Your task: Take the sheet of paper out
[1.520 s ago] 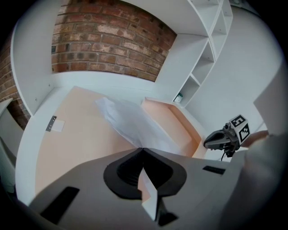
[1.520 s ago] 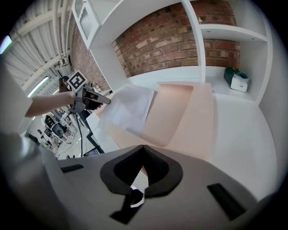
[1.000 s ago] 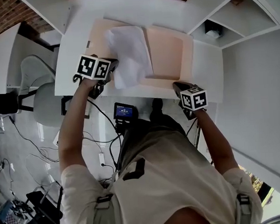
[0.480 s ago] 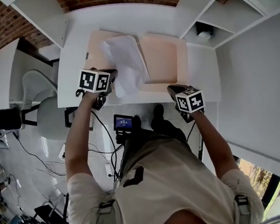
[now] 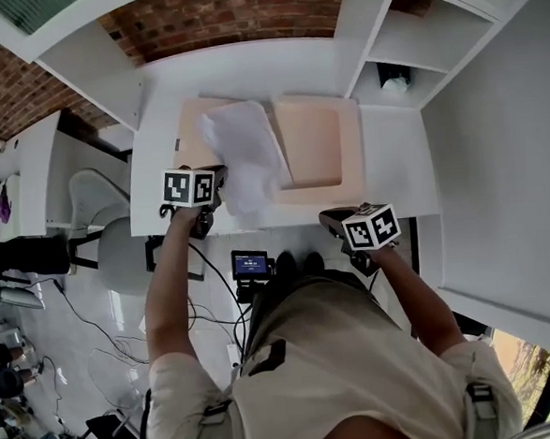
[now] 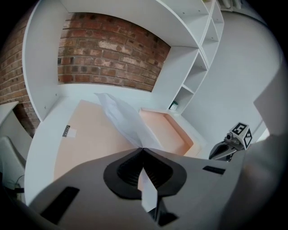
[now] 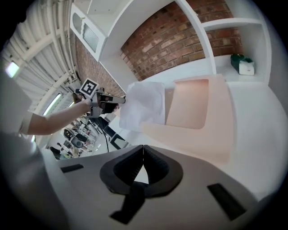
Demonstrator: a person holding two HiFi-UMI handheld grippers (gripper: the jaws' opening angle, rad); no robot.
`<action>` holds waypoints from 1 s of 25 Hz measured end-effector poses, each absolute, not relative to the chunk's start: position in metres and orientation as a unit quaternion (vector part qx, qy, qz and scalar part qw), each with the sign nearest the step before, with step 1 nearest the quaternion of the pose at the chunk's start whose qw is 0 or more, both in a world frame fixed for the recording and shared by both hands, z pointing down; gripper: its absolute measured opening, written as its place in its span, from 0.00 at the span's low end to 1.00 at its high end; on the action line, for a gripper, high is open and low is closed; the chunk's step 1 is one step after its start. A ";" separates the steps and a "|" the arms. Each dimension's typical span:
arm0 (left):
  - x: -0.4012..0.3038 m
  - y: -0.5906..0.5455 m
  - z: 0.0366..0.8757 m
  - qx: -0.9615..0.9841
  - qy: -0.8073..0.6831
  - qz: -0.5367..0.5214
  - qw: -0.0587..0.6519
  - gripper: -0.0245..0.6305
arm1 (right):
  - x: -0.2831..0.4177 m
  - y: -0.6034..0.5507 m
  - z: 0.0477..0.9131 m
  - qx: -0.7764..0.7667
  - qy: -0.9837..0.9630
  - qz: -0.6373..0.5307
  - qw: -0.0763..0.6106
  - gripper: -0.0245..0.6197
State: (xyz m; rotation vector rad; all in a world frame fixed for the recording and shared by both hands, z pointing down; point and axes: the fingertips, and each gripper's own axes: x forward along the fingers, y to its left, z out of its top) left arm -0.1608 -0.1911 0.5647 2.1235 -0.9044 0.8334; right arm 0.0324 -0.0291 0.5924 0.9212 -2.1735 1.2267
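**A:** Sheet of paper (image 5: 243, 158): location?
**B:** Crumpled, lying across the left half and middle of the open peach case (image 5: 322, 150). The case is on the white counter (image 5: 399, 172). The sheet's near corner reaches past the case's front edge.

**A:** Held by?
**B:** Left gripper (image 5: 218, 182). Its fingers are closed on that near corner, and a strip of paper passes through between them.

**A:** Right gripper (image 5: 330, 221)?
**B:** Fingers closed together, nothing between them. It is at the counter's front edge, near the case's front right corner and apart from the sheet.

**A:** Case, condition?
**B:** Open flat. The left half is a plain panel with a small label (image 6: 67, 131). The right half is a shallow tray with a raised rim.

**A:** Surroundings?
**B:** Brick wall (image 5: 223, 16) behind. White shelves to the right, with a small green-and-white item (image 5: 394, 82) in one cubby.
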 end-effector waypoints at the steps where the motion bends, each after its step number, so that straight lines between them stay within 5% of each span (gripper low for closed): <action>1: -0.160 -0.190 0.566 0.811 -0.352 0.324 0.337 0.06 | 0.033 -0.023 0.595 0.327 -0.795 0.452 0.238 0.08; 25: -0.176 -0.171 0.554 0.755 -0.438 0.384 0.301 0.06 | 0.017 0.042 0.597 0.242 -0.817 0.493 0.176 0.08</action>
